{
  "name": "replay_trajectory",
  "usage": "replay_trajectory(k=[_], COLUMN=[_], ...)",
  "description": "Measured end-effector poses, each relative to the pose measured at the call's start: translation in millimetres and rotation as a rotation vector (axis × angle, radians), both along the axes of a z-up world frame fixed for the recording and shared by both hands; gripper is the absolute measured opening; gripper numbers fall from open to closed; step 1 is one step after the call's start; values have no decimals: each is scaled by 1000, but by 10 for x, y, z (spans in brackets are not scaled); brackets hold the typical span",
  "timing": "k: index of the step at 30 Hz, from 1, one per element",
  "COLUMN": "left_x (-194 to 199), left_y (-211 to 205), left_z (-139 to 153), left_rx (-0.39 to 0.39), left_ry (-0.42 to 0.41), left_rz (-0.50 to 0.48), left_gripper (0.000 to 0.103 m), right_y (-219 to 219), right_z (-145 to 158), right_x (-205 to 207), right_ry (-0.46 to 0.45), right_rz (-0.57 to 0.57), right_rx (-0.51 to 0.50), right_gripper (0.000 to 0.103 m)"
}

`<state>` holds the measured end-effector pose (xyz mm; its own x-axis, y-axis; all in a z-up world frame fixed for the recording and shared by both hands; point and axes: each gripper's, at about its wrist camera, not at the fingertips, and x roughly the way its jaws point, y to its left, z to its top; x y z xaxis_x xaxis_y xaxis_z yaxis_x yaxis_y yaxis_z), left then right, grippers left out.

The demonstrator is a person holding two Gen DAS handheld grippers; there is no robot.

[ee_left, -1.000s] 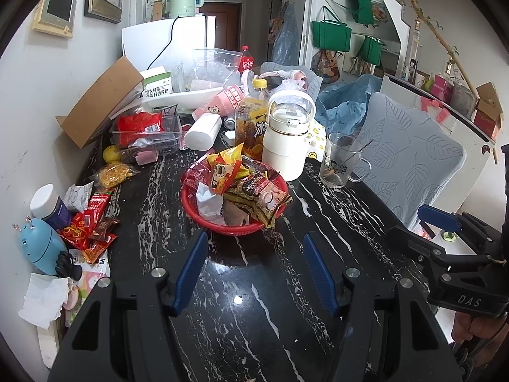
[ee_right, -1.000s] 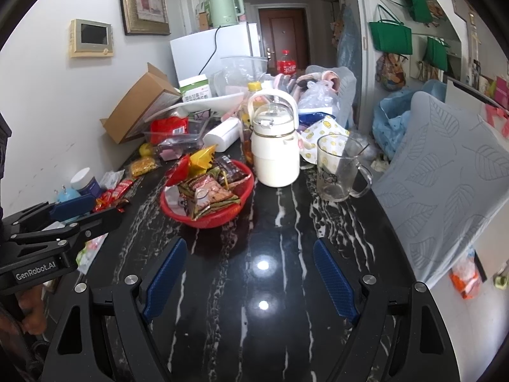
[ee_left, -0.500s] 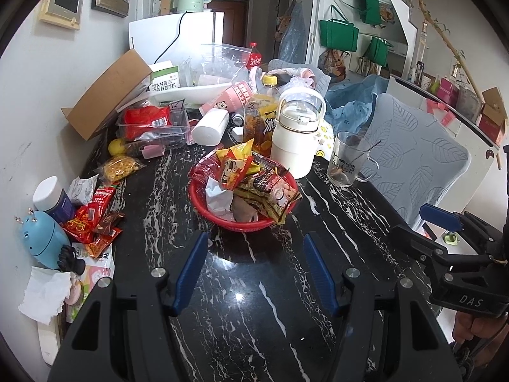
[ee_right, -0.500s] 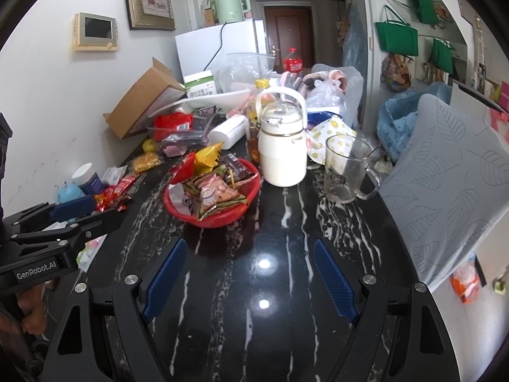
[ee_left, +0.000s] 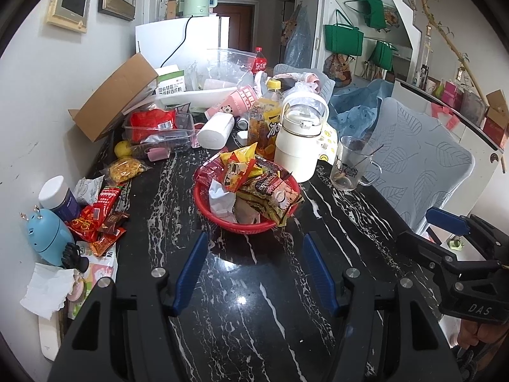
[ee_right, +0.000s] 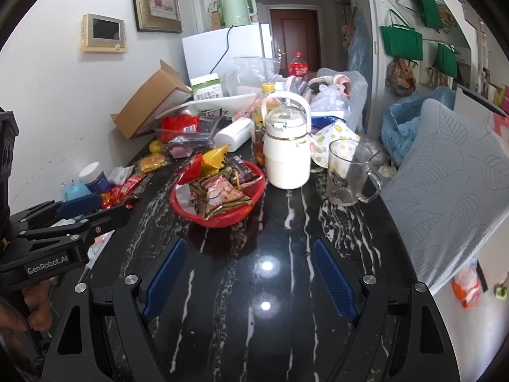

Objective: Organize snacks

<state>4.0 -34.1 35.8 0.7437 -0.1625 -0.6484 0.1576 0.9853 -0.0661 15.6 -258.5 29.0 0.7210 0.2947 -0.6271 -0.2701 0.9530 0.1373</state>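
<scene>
Two hand-held grippers are hovering low over the black marble desk (ee_left: 254, 302), and I am keeping both of them spread wide and empty: the left hand-held gripper (ee_left: 254, 270) is aiming at the near rim of the red basket (ee_left: 222, 219), and the right hand-held gripper (ee_right: 248, 273) is looking at the same basket from slightly further right.

Most of the snacks are sitting heaped in that basket, with a peanut packet (ee_left: 273, 195) drooping over the near right rim. A smaller cluster of red packets (ee_left: 95, 219) is lying loose at the desk's left edge beside a blue gadget (ee_left: 47, 238), and a yellow bag (ee_left: 125, 168) is resting further back near the wall.

I am judging that this fits either gathering the last strays or finishing a nearly full basket, so I am not committing to one packet. Whatever I am reaching for, I am planning to come in flat, pinch a sealed edge rather than the puffed middle, and lift slowly so the film is not slipping. I am also watching the white kettle (ee_left: 299, 140) and glass mug (ee_left: 350, 168) standing just behind the basket; a careless sweep could be knocking them.
</scene>
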Motion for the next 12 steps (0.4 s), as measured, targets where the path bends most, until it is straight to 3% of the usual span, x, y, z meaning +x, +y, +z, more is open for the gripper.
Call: replay_trajectory(k=[12], left_x=[-33], left_y=[-24], left_z=[-56], left_rx=[8], left_ry=[0], left_rz=[12], left_gripper=[62], right_y=[13], right_z=[-27], right_x=[35], right_ry=[1], right_rz=[16], right_rx=[-23], right_gripper=[83])
